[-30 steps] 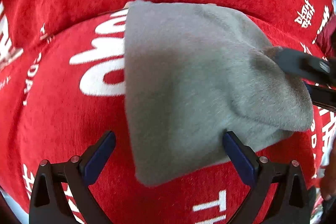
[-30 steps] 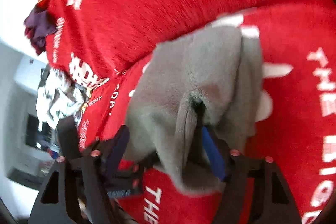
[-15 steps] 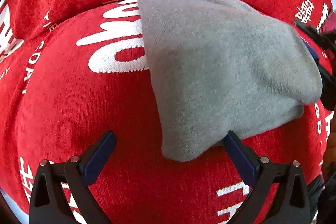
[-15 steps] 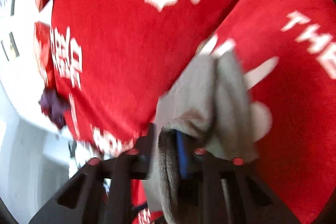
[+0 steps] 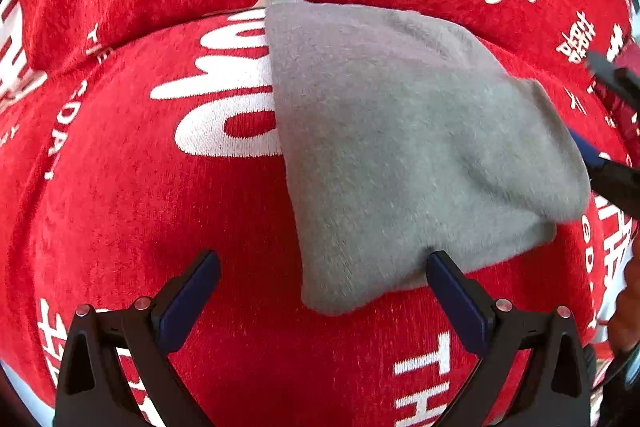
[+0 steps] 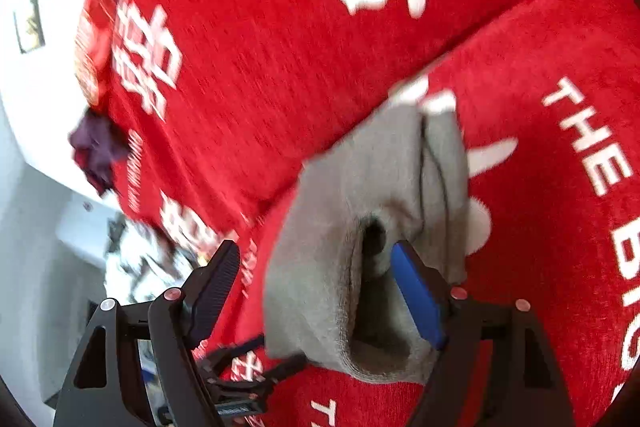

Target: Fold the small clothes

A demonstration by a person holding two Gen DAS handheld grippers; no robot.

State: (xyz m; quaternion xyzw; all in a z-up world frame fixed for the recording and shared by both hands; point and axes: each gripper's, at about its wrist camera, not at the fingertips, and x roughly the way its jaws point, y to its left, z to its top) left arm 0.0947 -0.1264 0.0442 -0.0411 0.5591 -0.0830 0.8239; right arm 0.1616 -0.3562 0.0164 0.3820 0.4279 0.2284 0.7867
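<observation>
Both wrist views close, angled down (left steeper); share grey garment (image 5: 420,147).

Left hand-held gripper (image 5: 322,301): low in the left wrist frame, jaws spread wide, nothing clamped, angled steeply down. Right hand-held gripper (image 6: 316,291): bottom centre of its frame, jaws just reopened and now wide, pads gripping nothing; its fingers (image 5: 612,179) enter at right edge.

Small grey knit garment (image 5: 404,147), folded over, lies flat on red blanket (image 5: 168,235), open cuff facing right.
</observation>
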